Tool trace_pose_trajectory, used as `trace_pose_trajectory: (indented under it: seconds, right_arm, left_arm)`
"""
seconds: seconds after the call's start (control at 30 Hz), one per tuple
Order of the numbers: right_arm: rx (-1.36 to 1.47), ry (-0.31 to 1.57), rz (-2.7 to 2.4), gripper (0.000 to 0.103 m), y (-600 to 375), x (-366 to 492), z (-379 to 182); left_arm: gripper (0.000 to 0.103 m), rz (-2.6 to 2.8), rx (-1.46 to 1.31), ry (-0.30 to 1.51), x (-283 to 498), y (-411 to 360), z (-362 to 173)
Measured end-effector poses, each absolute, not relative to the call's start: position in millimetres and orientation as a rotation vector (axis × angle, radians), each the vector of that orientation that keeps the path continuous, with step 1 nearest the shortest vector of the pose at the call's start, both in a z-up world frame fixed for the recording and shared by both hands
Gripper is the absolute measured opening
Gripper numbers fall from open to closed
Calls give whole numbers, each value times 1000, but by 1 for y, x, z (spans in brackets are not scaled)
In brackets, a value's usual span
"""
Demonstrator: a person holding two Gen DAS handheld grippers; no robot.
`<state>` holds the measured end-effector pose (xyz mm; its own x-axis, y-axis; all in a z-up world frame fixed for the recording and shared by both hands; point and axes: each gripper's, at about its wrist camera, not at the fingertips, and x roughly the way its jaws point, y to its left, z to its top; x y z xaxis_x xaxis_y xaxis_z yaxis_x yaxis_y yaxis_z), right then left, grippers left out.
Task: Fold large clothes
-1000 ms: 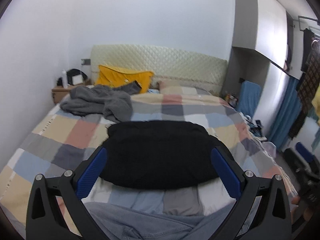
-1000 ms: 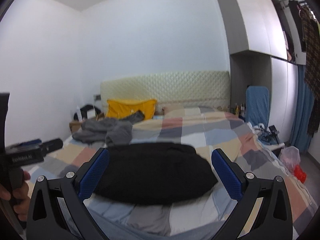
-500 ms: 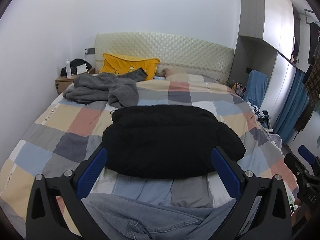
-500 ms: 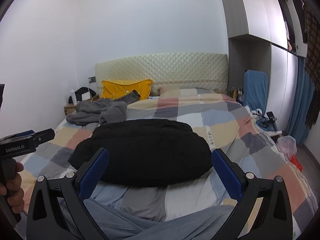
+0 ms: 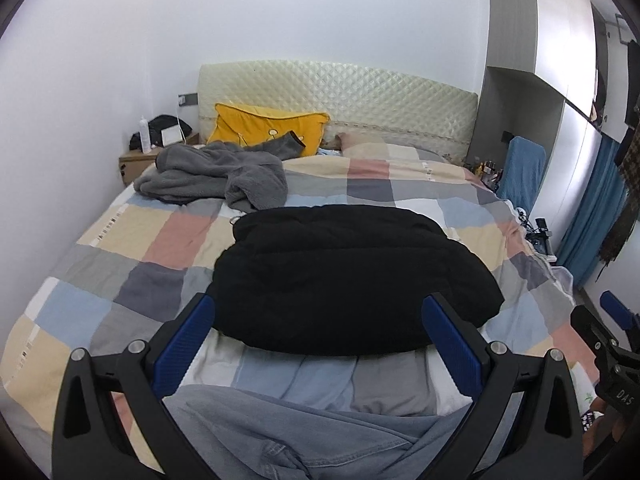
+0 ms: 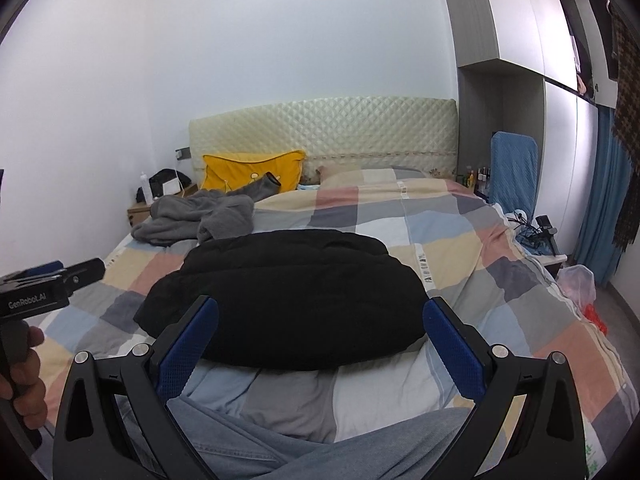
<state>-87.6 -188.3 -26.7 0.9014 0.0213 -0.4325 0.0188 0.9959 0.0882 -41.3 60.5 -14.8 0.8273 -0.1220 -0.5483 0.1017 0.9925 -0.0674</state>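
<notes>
Two grippers were held above the near edge of the bed, each with its blue-padded jaws spread wide and nothing between them. The left gripper (image 5: 318, 328) filled the bottom of the left wrist view, and the right gripper (image 6: 320, 330) filled the bottom of the right wrist view. A black padded jacket (image 5: 344, 280) lay in a rounded, folded bundle at the centre of both frames, resting on the checked bedcover (image 5: 132, 256) just beyond the fingertips and touching neither tool. Light blue denim (image 5: 288, 436) bunched along the bottom edge, below the jacket. A crumpled grey fleece garment (image 5: 216, 178) sat toward the upper left, near a yellow pillow (image 5: 260, 128) that leaned on the cream quilted headboard (image 5: 380, 100). At the left edge of the right wrist view the person's left hand (image 6: 26, 376) gripped a black handle. A blue-covered chair (image 6: 514, 168) stood at the right side of the bed, and a blue curtain (image 6: 600, 200) hung at the far right.
</notes>
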Motion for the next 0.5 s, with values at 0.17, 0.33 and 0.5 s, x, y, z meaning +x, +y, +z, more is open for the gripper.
trace_pose_trajectory:
  seconds: [0.17, 0.33, 0.5]
  right_arm:
    - [101, 454, 3, 103, -189, -85, -27]
    - [100, 466, 2, 103, -189, -85, -31]
    - [100, 460, -11, 103, -191, -86, -32]
  left_arm:
    - [103, -121, -55, 596, -40, 63, -16]
    - [103, -112, -47, 604, -40, 63, -18]
    - [103, -101, -58, 613, -41, 64, -20]
